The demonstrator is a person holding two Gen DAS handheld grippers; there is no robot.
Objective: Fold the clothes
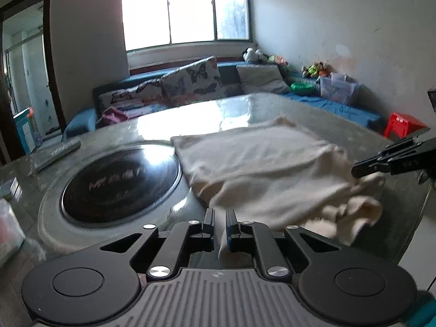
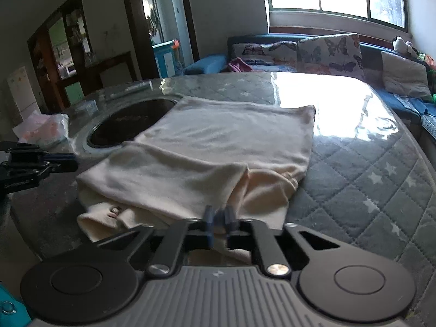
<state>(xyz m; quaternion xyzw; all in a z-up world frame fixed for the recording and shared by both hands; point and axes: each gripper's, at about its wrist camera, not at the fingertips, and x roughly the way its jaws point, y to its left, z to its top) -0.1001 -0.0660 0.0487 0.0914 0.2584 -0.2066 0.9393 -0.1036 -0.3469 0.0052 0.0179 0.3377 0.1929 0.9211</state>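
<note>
Hob (image 1: pixel 120 185): at the far left we see a round black glass hob sunk into the table, its right rim just under the garment's corner.
Table (image 1: pixel 237 109): grey quilted cover with white stars under clear glossy film.
Left claw (image 1: pixel 219 224): low in the left wrist view, fingers drawn close, pinching a strip of cream cloth between them.
Garment (image 1: pixel 261 163): a cream knit top lies mid-table, right of the hob, mostly flat, with its near edge bunched and folded over.
Right claw (image 2: pixel 218 222): in its own view it pinches the garment's near edge; blur hides the exact grip. From the left view it enters at the right, tips at the bunched corner.
Sofa (image 1: pixel 340 106): blue, behind the table, with butterfly cushions.
Stool (image 1: pixel 400 125): red, far right.
</note>
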